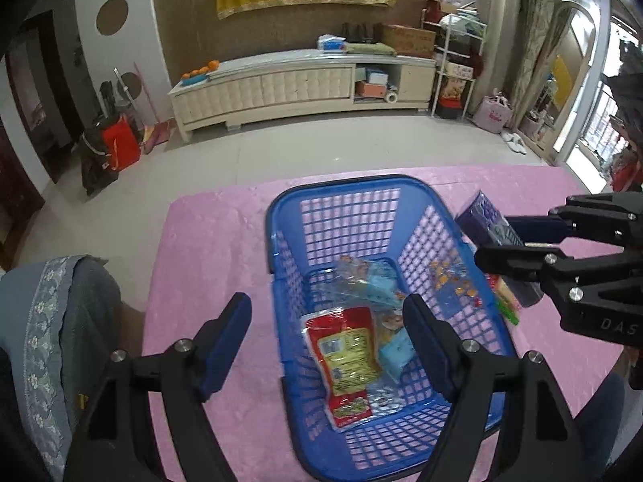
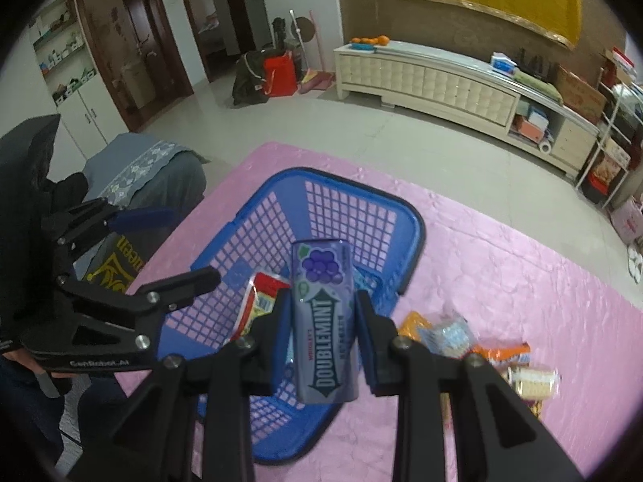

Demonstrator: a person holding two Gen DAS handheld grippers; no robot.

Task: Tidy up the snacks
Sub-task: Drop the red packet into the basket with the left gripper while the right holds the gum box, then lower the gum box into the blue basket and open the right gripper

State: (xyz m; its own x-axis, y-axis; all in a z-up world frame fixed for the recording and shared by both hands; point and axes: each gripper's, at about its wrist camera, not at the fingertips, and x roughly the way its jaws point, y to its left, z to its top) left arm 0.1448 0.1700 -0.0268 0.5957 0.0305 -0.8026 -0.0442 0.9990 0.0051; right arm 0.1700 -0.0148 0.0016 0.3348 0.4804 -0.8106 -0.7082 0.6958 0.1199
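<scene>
Right hand-held gripper [image 2: 323,337] clamps gum tin [image 2: 324,321] above basket [image 2: 410,217], likely for dropping in; left hand-held gripper [image 1: 327,345] gapes wide, empty.

Table draped in a pink cloth [image 2: 502,265], blue basket [image 2: 281,209] set on it, loose snack packets [image 2: 498,355] scattered just right of the basket.

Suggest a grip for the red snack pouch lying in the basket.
The red snack pouch lies flat on the floor of the blue basket, long axis running near to far. Come straight down with the open left gripper and close its fingers across the narrow width, mid-body; the basket walls block side approaches.
</scene>
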